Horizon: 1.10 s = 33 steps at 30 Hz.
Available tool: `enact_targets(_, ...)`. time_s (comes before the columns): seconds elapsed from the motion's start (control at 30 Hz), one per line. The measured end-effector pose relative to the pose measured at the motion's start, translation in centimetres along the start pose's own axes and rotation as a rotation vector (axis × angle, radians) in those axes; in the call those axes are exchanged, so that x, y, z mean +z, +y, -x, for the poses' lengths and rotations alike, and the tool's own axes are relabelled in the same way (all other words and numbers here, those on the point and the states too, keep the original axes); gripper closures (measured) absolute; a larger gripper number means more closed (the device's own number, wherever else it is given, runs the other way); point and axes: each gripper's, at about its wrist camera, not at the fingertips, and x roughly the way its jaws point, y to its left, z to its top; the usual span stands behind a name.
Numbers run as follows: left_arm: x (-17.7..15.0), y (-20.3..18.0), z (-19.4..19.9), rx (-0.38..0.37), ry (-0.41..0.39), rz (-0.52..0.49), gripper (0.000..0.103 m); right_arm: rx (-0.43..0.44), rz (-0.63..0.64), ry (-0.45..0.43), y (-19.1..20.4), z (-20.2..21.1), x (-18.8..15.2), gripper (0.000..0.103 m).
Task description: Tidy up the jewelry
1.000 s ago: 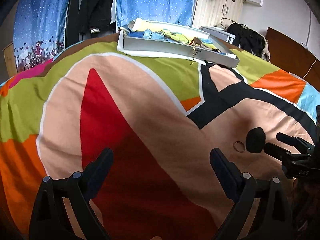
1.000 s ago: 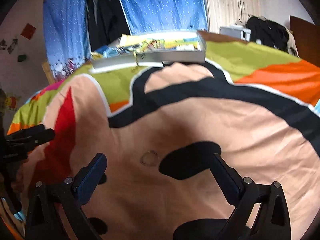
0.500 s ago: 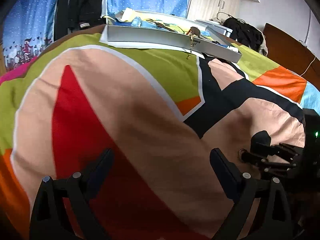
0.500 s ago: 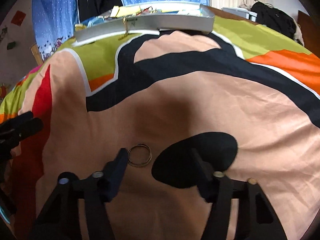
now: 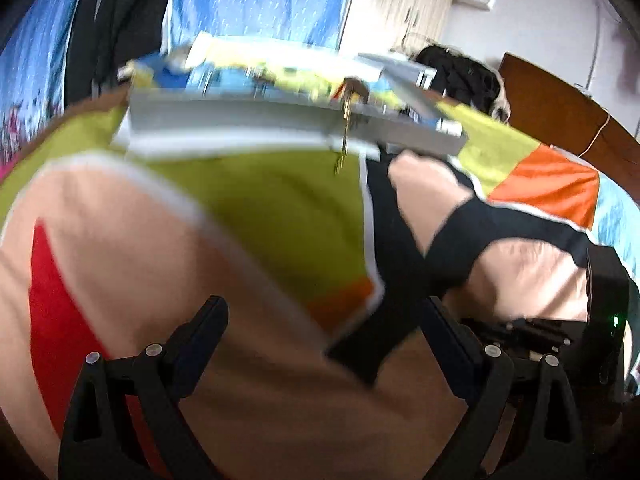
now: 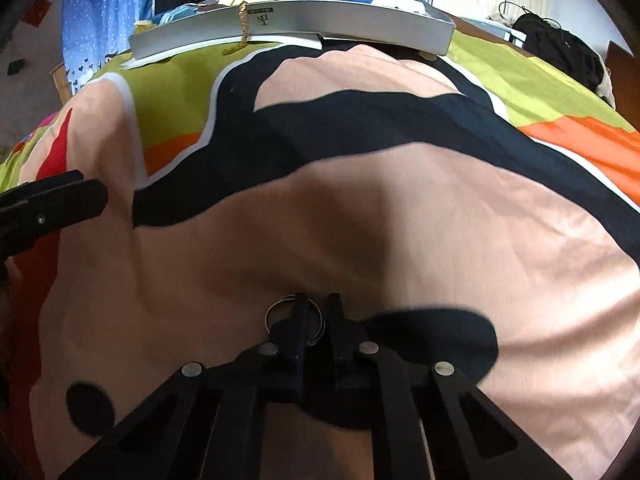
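In the right wrist view my right gripper (image 6: 318, 306) is shut on a thin metal ring (image 6: 273, 309) that lies on the peach part of the bedspread. A silver jewelry tray (image 6: 360, 20) sits at the far end of the bed, with a gold chain (image 6: 242, 24) hanging over its front wall. In the left wrist view my left gripper (image 5: 324, 312) is open and empty above the bedspread. The tray (image 5: 240, 112) and the hanging gold chain (image 5: 346, 128) show ahead of it, blurred. The right gripper's body (image 5: 560, 340) shows at the lower right.
The colourful bedspread (image 6: 440, 220) covers the whole bed. The left gripper's fingers (image 6: 52, 204) show at the left edge of the right wrist view. A black bag (image 6: 560, 48) lies at the far right. Blue curtains (image 5: 260, 0) hang behind the tray.
My right gripper has lowered onto the ring and shut on it. My left gripper has moved forward toward the tray, with motion blur in its view.
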Motion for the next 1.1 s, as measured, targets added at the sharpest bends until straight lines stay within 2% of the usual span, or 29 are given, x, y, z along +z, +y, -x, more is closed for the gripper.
enact_targets(0.1,1.6,-0.1,-1.0,-0.005,-0.037,-0.037,0.01,0.022,-0.002,-0.03,-0.6,-0.1,0.8,0.094)
enact_targets(0.3,4.1,0.2,-3.3,-0.022,-0.074,-0.041,0.011,0.047,-0.001,-0.084,-1.4,0.3,2.4,0.097)
enact_targets(0.43,5.7,0.4,-4.8,-0.028,-0.089,-0.049,0.025,0.04,0.028,-0.126,-1.5,0.3,4.2,0.099)
enact_targets(0.53,6.7,0.8,-5.8,-0.028,-0.093,-0.034,0.028,0.049,0.023,-0.138,-1.9,0.0,5.3,0.1)
enact_targets(0.67,6.5,1.1,-6.3,-0.016,-0.093,-0.022,0.031,0.062,0.006,-0.16,-2.6,-0.9,6.5,0.1)
enact_targets(0.73,6.2,0.9,-6.4,0.014,-0.096,-0.035,0.038,0.069,0.004,-0.174,-2.8,-0.9,6.8,0.1)
enact_targets(0.77,6.1,0.9,-6.3,0.016,-0.1,-0.032,0.039,0.073,0.004,-0.181,-2.5,-0.9,6.8,0.1)
enact_targets(0.83,6.0,0.9,-6.2,0.015,-0.105,-0.03,0.05,0.083,0.002,-0.202,-2.7,-0.7,7.1,0.1)
enact_targets(0.87,5.9,0.9,-6.1,0.015,-0.107,-0.03,0.052,0.084,0.002,-0.205,-2.1,-1.0,7.8,0.1)
enact_targets(1.1,6.1,0.7,-6.0,-0.026,-0.113,-0.005,0.054,0.106,-0.039,-0.216,-2.6,-1.2,9.1,0.1)
